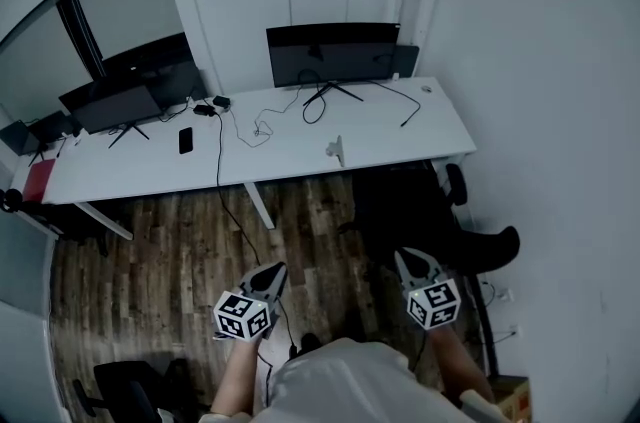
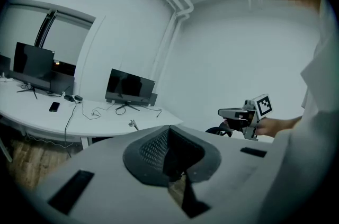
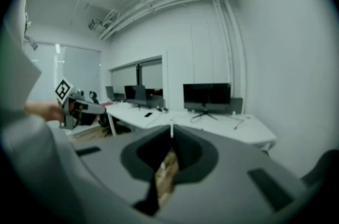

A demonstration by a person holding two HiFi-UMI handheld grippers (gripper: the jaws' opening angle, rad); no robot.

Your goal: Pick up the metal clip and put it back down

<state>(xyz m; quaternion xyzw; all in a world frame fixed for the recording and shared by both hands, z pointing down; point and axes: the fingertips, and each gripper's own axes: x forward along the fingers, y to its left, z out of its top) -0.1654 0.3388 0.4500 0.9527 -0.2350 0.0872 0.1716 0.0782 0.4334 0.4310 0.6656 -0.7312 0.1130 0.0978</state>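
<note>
Desk holds metal clip; left claw, right claw shut.

Your grey right gripper fills the foreground. Its dark jaws are closed together on nothing, and brown wooden floor shows through a slit below them. Beyond stretches a long white counter carrying a black flat monitor. A small pale metal clip stands upright at its near edge. Your left gripper hovers at far left.
</note>
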